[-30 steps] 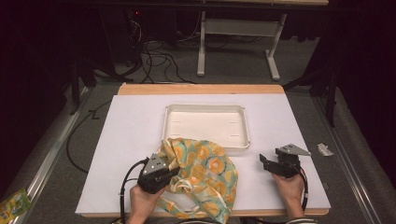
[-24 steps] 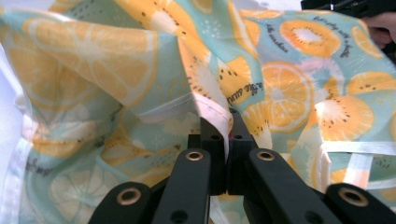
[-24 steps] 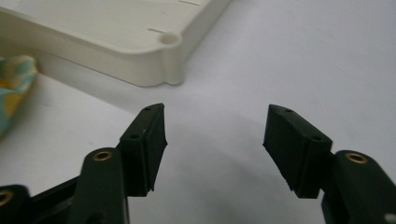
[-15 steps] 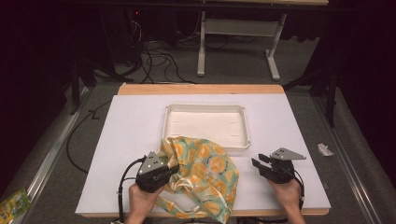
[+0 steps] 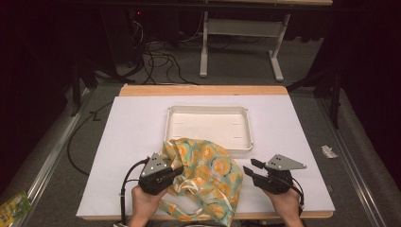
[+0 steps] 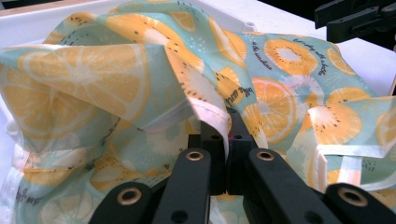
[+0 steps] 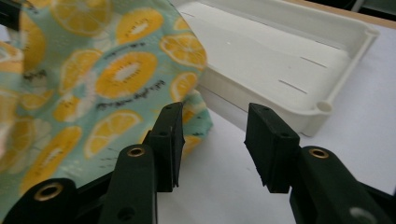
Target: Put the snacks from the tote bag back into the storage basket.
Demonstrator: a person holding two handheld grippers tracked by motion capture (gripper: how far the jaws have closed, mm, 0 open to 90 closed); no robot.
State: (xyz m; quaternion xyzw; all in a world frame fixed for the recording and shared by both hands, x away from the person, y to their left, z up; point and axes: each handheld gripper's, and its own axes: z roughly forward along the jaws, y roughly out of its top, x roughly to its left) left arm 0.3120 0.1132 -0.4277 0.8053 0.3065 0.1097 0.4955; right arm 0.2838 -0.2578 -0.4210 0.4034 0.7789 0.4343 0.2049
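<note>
So the person has a gripper in each hand at the near edge of a white table (image 5: pixel 127 123), and between the two sits a crumpled cloth bag (image 5: pixel 208 175) printed with orange and lemon slices on pale teal. The bag lies on the near middle of the table, its far edge bunched up against the near wall of a white tray (image 5: pixel 208 111) that sits in the centre. The left gripper (image 5: pixel 176 171) is on the bag's left side, and in the left gripper view its jaws are pinched tight together on a fold of the bag (image 6: pixel 196 102) right at a white hemmed edge, so it definitely has hold of the fabric. A white strap or handle of the bag shows at the right in that view. The right gripper (image 5: pixel 249 168) sits just right of the bag, pointing left toward it, held a bit above the table. Its jaws have just been opening a little and stand about halfway apart, with nothing between them; in the right gripper view the gap (image 7: pixel 212 144) frames bare table, with the bag (image 7: pixel 93 84) off to the left and the tray (image 7: pixel 289 60) further off on the right. The pads aren't touching the fabric.
</note>
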